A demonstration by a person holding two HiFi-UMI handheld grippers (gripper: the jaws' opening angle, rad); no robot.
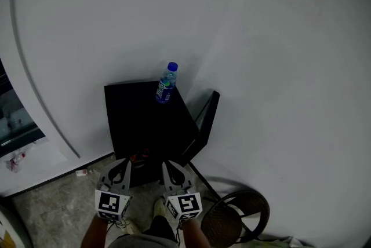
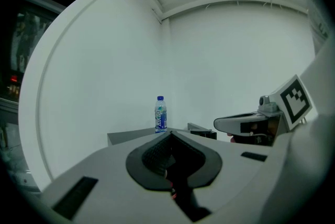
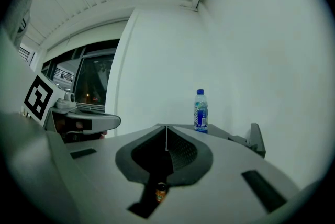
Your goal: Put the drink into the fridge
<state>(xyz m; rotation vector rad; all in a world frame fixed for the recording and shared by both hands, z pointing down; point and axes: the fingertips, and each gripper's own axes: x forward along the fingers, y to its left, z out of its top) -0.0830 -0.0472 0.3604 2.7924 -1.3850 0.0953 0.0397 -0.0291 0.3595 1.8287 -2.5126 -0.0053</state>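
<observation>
The left gripper (image 2: 170, 137) has its jaws clenched tip to tip, ribbed black pads pressed together with nothing between them. The right gripper (image 3: 166, 134) is closed the same way, its pads meeting in a thin seam, and it is also empty. In the head view both grippers sit side by side, just in front of the fridge and touching nothing. Each has a smooth grey shell and carries one cube with black-and-white square markers.

The single drink, a clear plastic bottle (image 1: 166, 83) with a blue cap and a blue label, stands upright on the flat top of the one small, boxy black fridge (image 1: 145, 119). It is at the back right corner, close to the plain white wall (image 1: 261, 38), well apart from both grippers. The fridge door (image 1: 207, 116) hangs ajar on the right. One round brown chair (image 1: 235, 219) stands beside it
</observation>
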